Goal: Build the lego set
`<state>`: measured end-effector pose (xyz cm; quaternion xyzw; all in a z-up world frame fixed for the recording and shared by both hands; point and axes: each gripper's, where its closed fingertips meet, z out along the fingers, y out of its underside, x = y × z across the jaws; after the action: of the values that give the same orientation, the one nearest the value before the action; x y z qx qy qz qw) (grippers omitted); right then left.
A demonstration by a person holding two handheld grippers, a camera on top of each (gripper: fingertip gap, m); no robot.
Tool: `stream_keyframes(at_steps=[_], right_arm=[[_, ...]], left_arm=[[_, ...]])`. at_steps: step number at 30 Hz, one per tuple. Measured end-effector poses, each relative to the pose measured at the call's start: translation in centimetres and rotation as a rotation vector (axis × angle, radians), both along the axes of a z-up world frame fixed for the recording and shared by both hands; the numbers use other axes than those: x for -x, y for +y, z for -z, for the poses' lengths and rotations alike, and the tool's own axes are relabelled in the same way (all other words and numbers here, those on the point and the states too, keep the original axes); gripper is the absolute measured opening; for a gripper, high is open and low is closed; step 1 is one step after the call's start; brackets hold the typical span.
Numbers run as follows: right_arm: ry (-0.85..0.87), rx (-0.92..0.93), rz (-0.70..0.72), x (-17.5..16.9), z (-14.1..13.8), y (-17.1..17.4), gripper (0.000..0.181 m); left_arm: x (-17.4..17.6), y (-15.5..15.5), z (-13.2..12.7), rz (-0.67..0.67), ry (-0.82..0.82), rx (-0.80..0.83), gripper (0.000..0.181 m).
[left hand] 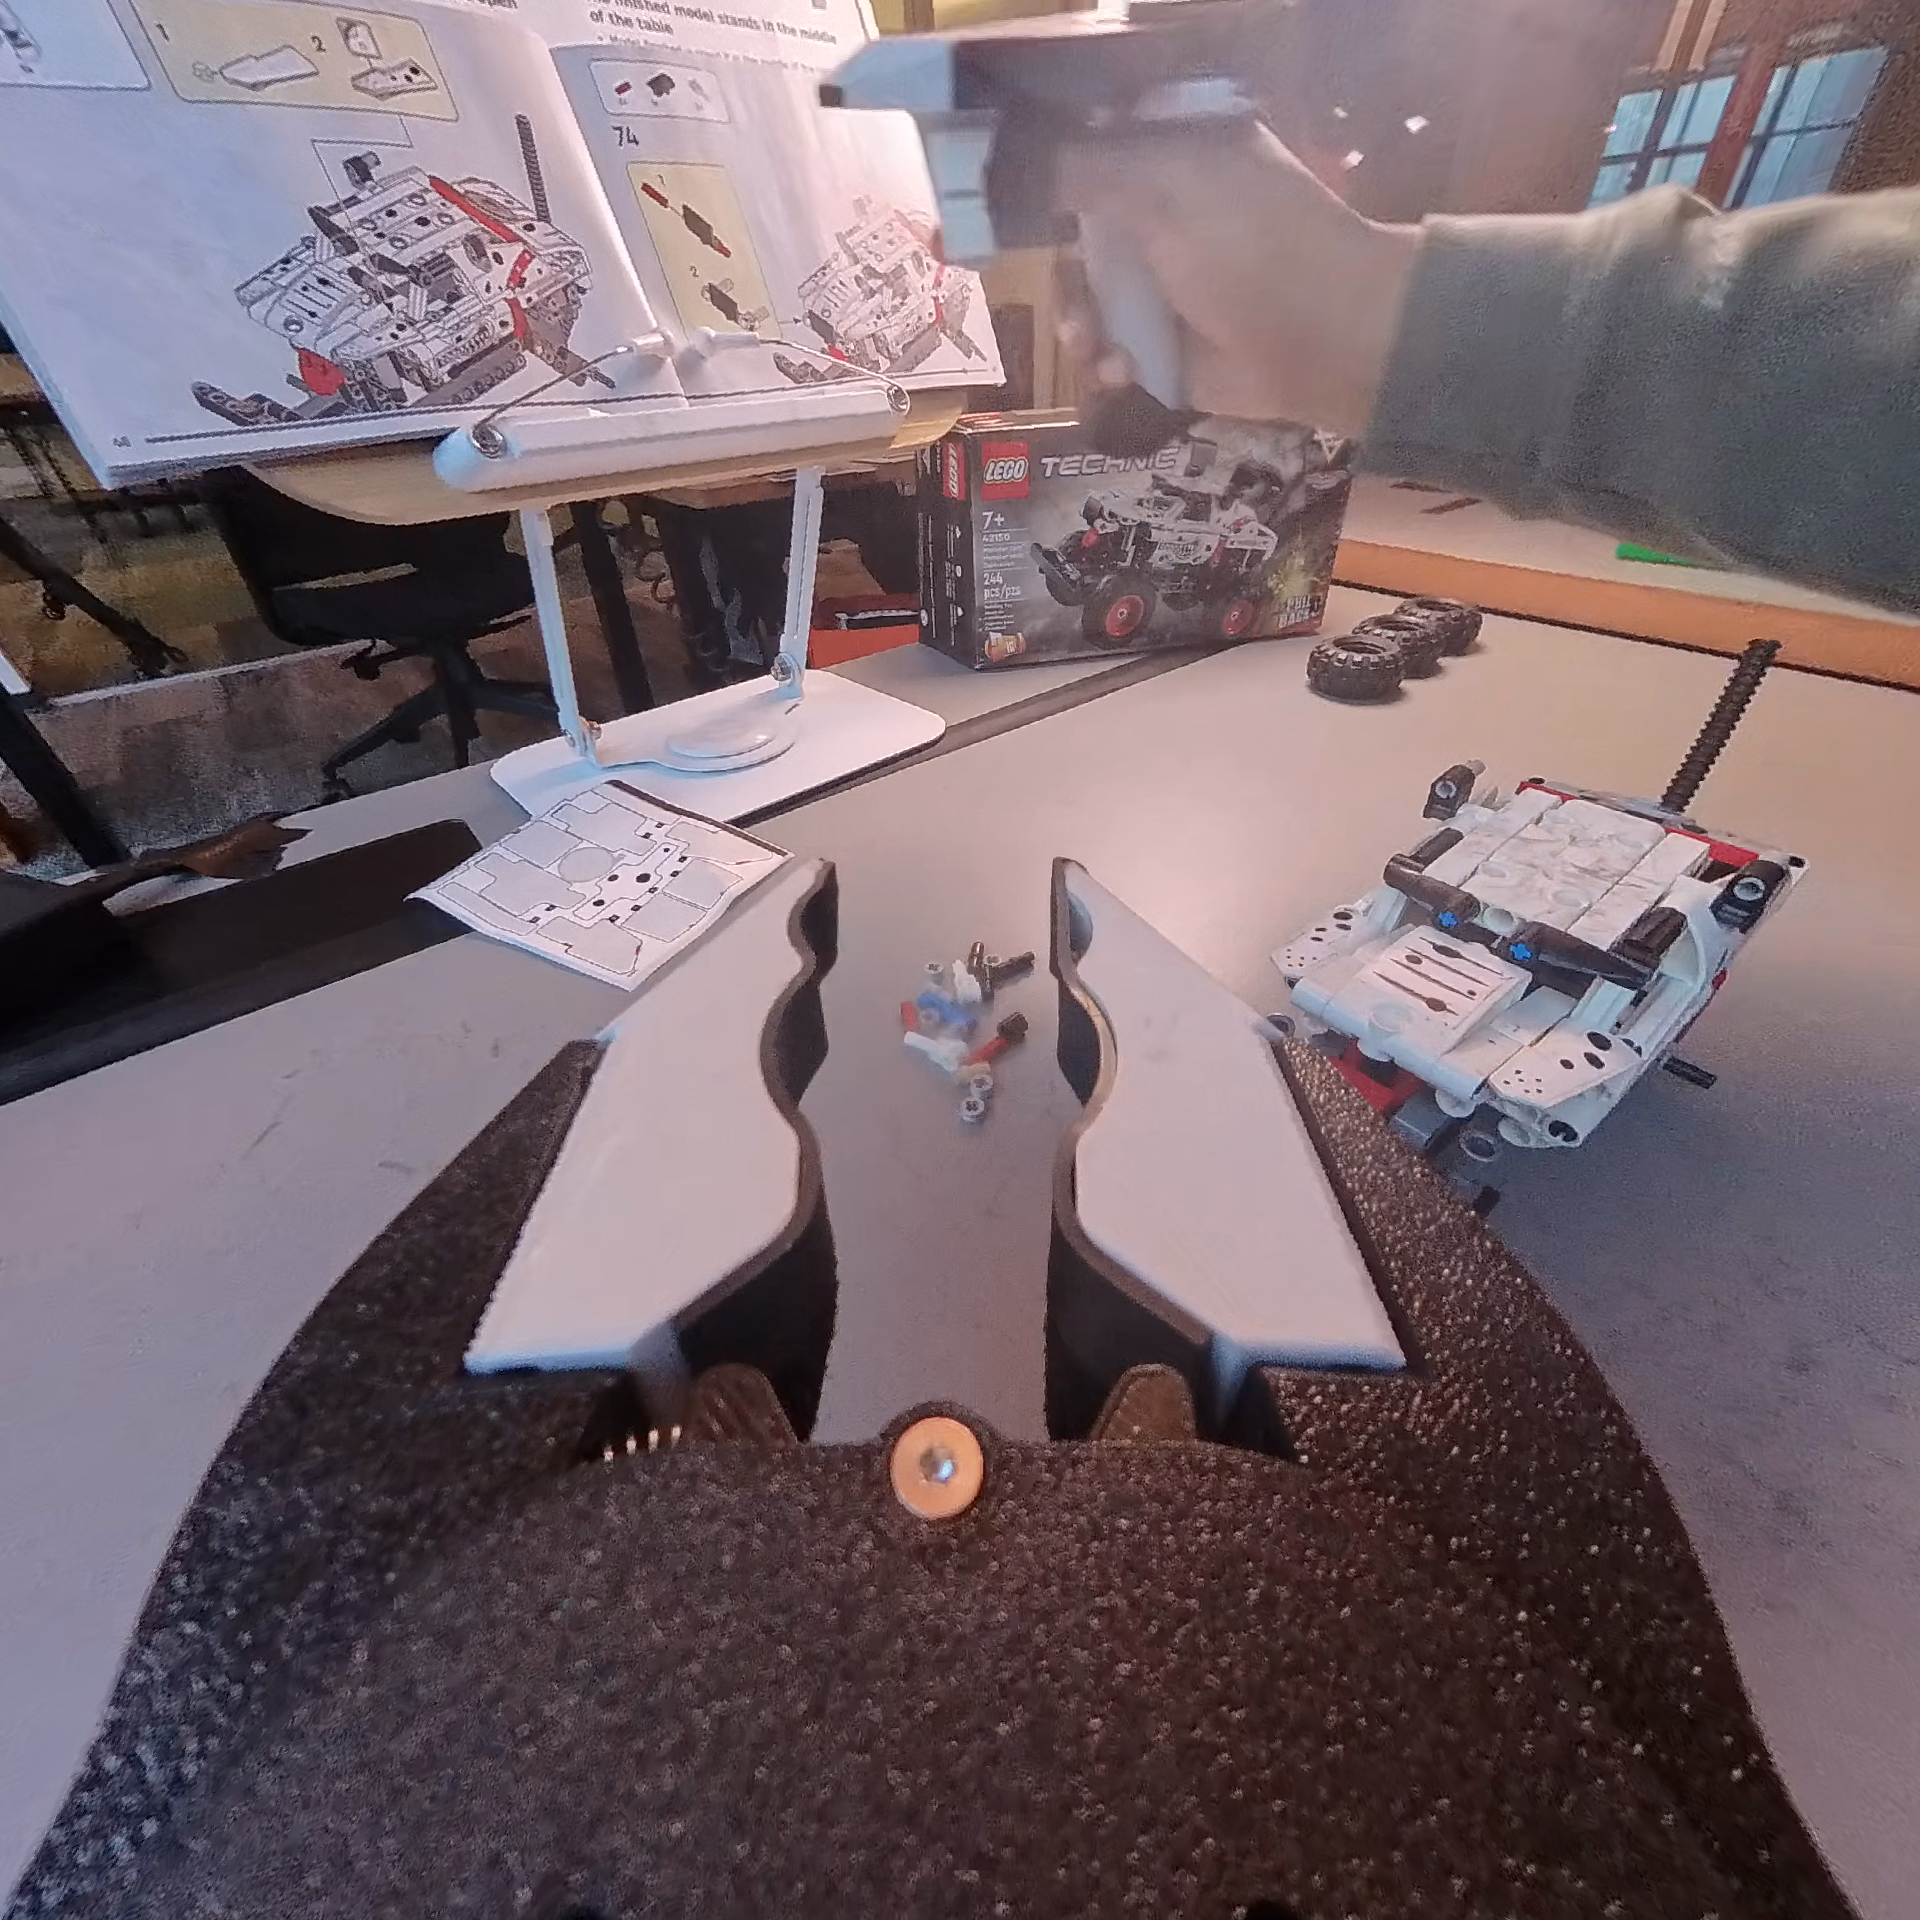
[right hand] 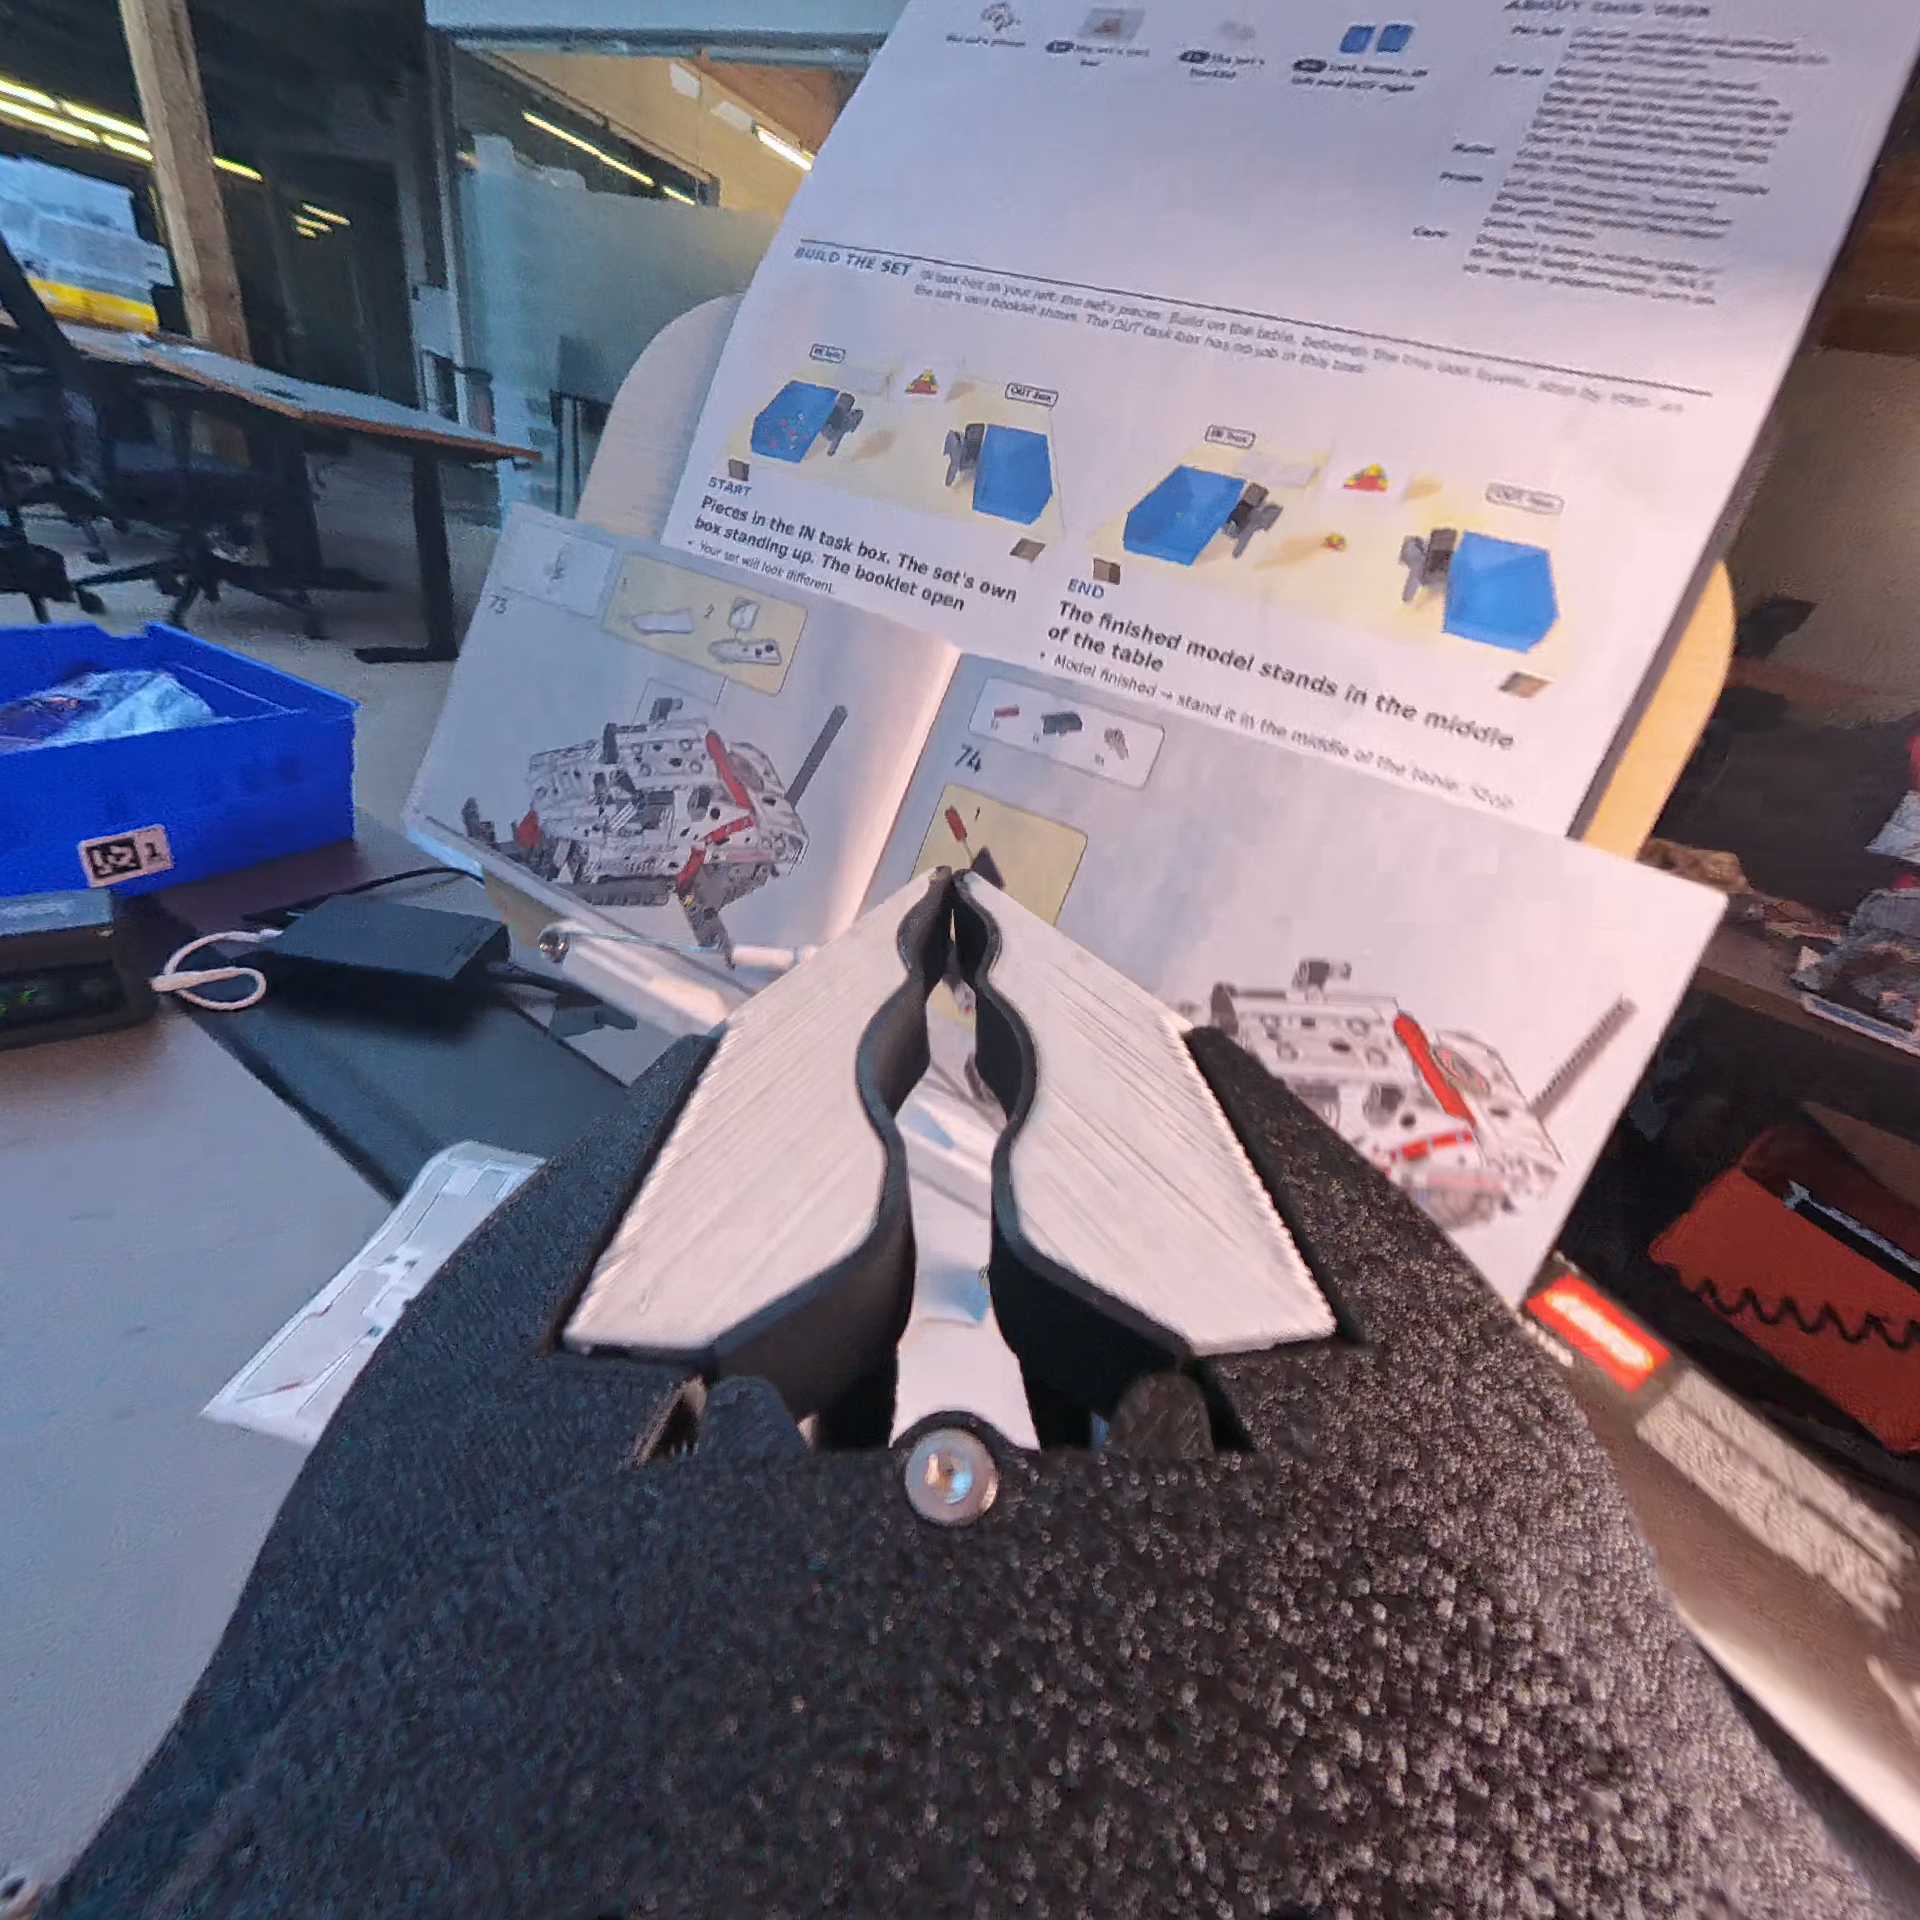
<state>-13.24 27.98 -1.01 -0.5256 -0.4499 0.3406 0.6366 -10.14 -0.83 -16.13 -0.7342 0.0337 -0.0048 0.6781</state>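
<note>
The left gripper (left hand: pixel 940 925) hangs low over the grey surface (left hand: pixel 260 1195) with its fingers (left hand: pixel 717 1039) spread apart and empty. Straight ahead of them, framed in the gap, lies a small heap of loose pieces (left hand: pixel 966 1023) — pins and connectors in red, blue, white and black. A short red-and-black pin (left hand: pixel 1006 1037) on the heap's near right side lies slanted across the line of the fingers. The half-built truck (left hand: pixel 1517 977) rests flat on the surface off to the right of the heap, its long black ribbed rod (left hand: pixel 1720 727) pointing up and away.

The right gripper (right hand: pixel 954 881) is raised toward the open booklet (right hand: pixel 727 769) on its stand, well above the surface; its fingers are clenched tip to tip, and whether anything is pinched there I cannot tell.

My read — the left gripper is much the nearer to the loose pieces, so the next pick falls to it: a short forward and downward reach, perhaps with a slight twist of the wrist to square the fingers to the chosen pin.
</note>
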Motion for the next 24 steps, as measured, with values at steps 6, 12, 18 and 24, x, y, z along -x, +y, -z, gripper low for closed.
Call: stream_keyframes(at_steps=[6, 12, 18, 24], right_arm=[[-0.081, -0.074, 0.041, 6.0, -0.8, 3.1, 0.0], [-0.105, -0.084, 0.043, 7.9, -0.2, 3.6, 0.0], [-0.099, -0.074, 0.052, 7.5, -0.1, 4.2, 0.0], [-0.1, -0.087, 0.075, 6.5, 0.0, 4.8, 0.0]], left_arm=[[-0.6, 0.2, 0.4, 0.018, 0.053, 0.017, 0.038], [-0.6, 0.3, 0.7, 0.03, 0.036, 0.024, 0.037], [-0.6, 0.3, 0.6, 0.031, 0.029, 0.022, 0.037], [-0.6, 0.3, 0.7, 0.032, 0.033, 0.025, 0.036]])
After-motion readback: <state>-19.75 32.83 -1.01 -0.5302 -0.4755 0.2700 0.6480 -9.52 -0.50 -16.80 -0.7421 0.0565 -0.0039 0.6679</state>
